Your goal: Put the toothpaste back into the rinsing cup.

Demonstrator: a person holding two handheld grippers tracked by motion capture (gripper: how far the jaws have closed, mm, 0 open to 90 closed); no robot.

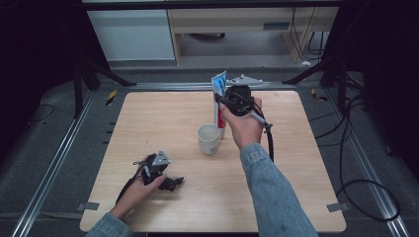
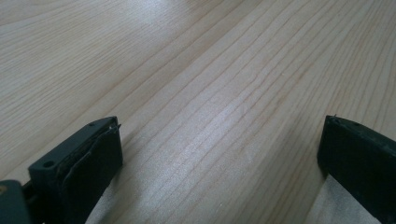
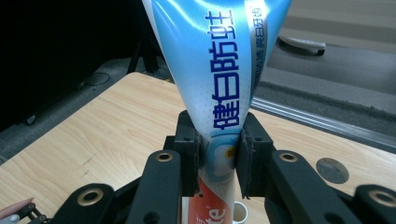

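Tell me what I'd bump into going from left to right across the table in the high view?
Left tool lying low on the table → white cup → toothpaste tube standing upright, pinched in the right tool.

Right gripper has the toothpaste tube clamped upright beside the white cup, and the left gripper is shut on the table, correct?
Not quite: the left gripper is open, jaws wide apart over bare table, as the left gripper view shows. The right gripper does clamp the toothpaste tube upright beside the white cup.
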